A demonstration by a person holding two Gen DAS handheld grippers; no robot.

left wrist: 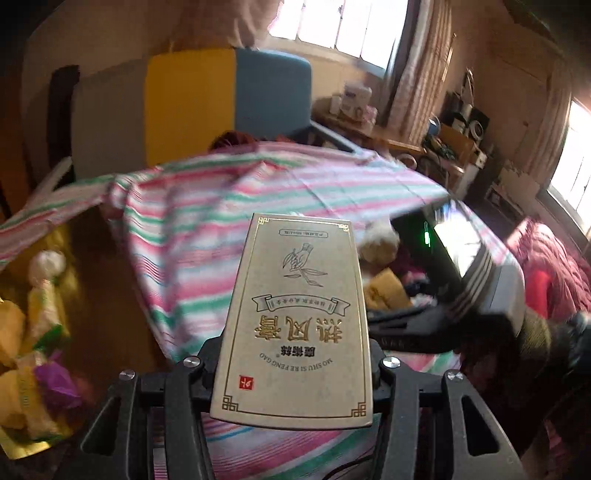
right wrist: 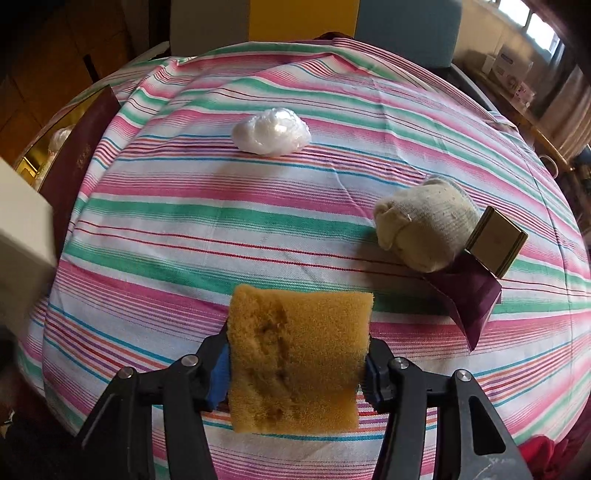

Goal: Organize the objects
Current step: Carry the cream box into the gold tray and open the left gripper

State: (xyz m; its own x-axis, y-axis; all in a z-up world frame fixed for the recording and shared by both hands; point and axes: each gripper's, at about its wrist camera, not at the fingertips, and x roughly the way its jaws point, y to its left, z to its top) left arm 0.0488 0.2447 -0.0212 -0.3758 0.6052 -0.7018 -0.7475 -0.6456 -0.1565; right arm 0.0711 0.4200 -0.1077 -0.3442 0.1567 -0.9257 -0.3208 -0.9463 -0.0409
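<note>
Left gripper (left wrist: 291,373) clamped on beige printed carton (left wrist: 295,325) above striped tablecloth (left wrist: 207,229), right gripper (right wrist: 295,363) clamped on yellow sponge (right wrist: 295,354) over near edge, rolled sock (right wrist: 424,225) beside gold box (right wrist: 496,236) toward right edge, white plastic wad (right wrist: 271,131) toward far edge.

Daylight pours through blown-out windows (left wrist: 343,26) at the top and right of the left wrist view, leaving the room warm and dim. That view is smeared by motion blur, except the sharp beige box (left wrist: 295,325). The right wrist view is crisp, evenly lit, with soft shadows on the striped cloth (right wrist: 184,229). Both bulge and darken toward the corners.
</note>
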